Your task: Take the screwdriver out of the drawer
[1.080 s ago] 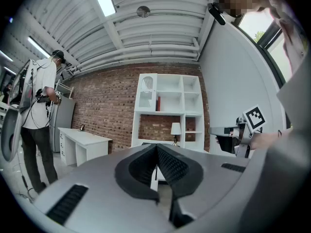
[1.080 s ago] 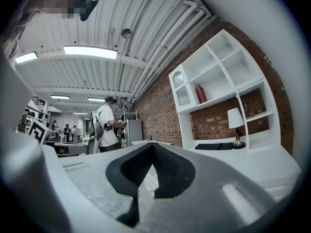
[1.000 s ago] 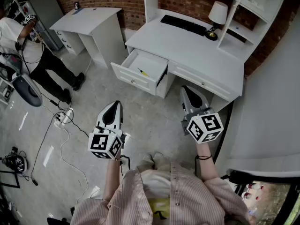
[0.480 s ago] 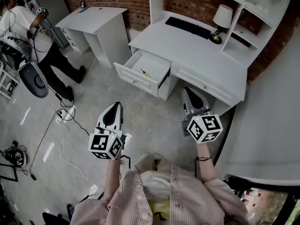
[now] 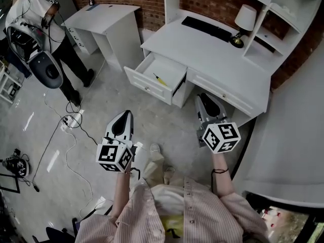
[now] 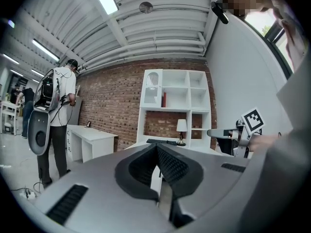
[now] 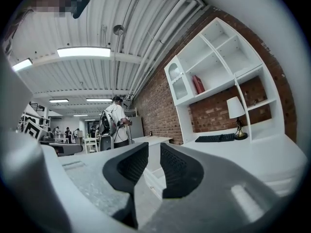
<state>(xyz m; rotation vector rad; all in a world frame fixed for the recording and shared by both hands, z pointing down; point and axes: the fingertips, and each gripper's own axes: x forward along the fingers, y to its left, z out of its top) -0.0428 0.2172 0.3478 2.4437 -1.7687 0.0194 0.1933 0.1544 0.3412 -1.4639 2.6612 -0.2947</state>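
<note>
A small yellow-handled screwdriver (image 5: pixel 161 79) lies inside the open white drawer (image 5: pixel 146 86) at the left end of the white desk (image 5: pixel 223 54). My left gripper (image 5: pixel 123 117) hangs over the floor well short of the drawer, its jaws shut and empty; in the left gripper view (image 6: pixel 156 148) the pads meet. My right gripper (image 5: pixel 205 98) points at the desk front, right of the drawer. Its jaws have just been opening, with a gap and nothing between them in the right gripper view (image 7: pixel 154 152).
A person (image 5: pixel 38 27) with a backpack device stands at the far left beside a second white desk (image 5: pixel 106 19). Cables (image 5: pixel 68 128) trail over the floor at left. A keyboard (image 5: pixel 207 28) and a lamp (image 5: pixel 245 22) sit on the desk under white shelves.
The desk and drawer have slid slightly right in the head view. The person at left has moved nearer the second desk. A foot now shows between the grippers.
</note>
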